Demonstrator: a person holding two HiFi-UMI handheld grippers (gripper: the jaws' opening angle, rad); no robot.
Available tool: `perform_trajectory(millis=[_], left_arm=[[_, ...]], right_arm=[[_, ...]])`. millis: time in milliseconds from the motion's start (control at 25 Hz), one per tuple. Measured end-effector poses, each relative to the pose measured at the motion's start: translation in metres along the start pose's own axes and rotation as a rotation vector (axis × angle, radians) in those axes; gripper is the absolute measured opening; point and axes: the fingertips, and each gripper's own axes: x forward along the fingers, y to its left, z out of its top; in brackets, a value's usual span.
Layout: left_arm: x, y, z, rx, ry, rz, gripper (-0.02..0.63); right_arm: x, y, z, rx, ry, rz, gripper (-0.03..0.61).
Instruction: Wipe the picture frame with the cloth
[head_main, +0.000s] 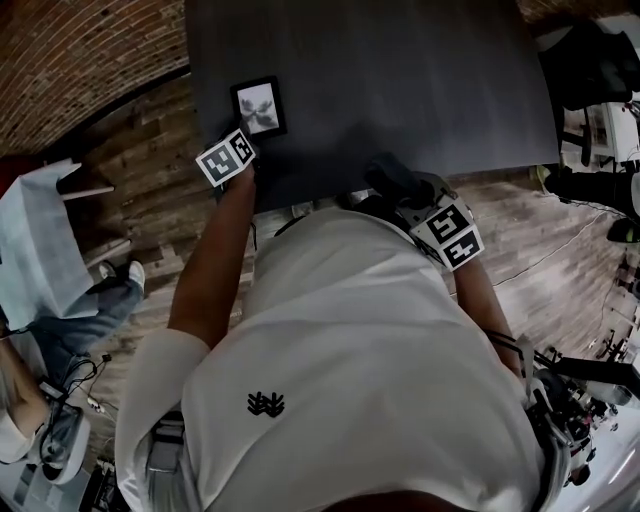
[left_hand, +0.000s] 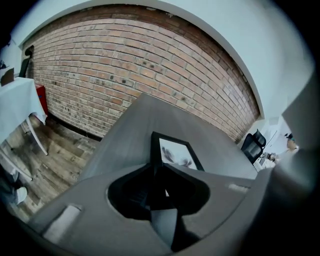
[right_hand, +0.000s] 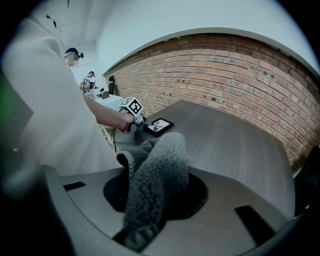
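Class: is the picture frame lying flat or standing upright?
Lying flat: the picture frame rests face up on the table, its near edge held by the left gripper.

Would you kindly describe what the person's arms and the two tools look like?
The left tool and the right tool each carry a white cube with black square markers. In their own views the bodies are grey, with a dark opening round dark jaws. A thin dark cable hangs under the left one. The person wears a white short-sleeved shirt with a small black emblem.
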Motion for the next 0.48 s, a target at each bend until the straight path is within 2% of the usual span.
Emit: perform_trajectory(millis=[280,480], left_arm=[[0.0031,0.012,-0.0045,0.039,0.001,0.041,0.075],[0.0032,0.0025,-0.0041,0.075,0.015,0.047,0.075]], right_arm=[[0.0019,0.003,0.0002,-0.003,0.014,0.001,0.092],[-0.0072,0.0008,-0.0013,-0.009,0.023,0.01,0.092]])
